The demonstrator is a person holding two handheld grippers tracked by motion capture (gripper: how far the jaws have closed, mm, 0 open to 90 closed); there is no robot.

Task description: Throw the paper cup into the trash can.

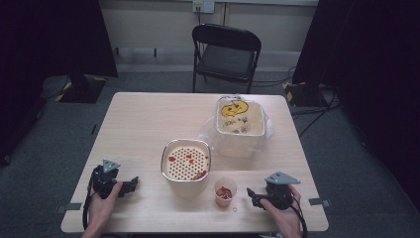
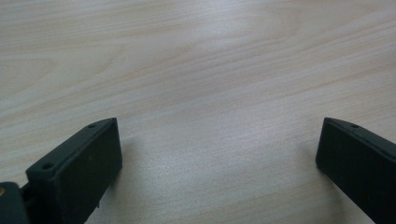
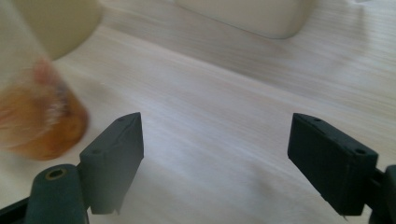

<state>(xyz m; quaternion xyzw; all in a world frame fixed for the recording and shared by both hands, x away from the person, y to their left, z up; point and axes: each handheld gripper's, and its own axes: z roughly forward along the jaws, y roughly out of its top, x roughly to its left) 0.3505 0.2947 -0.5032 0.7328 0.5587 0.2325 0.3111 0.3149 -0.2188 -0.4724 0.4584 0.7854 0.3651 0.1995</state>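
While your left gripper (image 1: 130, 185) rests idle, jaws apart, your right gripper (image 1: 250, 194), jaws apart and empty, sits beside the cup (image 1: 225, 192), placed to grasp it.

Pale wood-grain counter (image 1: 143, 124), light streaks running across it. The round bowl (image 1: 185, 161) is cream inside, dotted with a neat grid of small dark holes and flecked with red bits. Small clear cup (image 1: 225, 192), orange and red inside. The square tub (image 1: 239, 118) is off-white, with a yellow shape and black scribbles. Both tongs, left (image 1: 132, 184) and right (image 1: 251, 194), are matt black with grey plates on top. The chair (image 1: 226, 52) is black.
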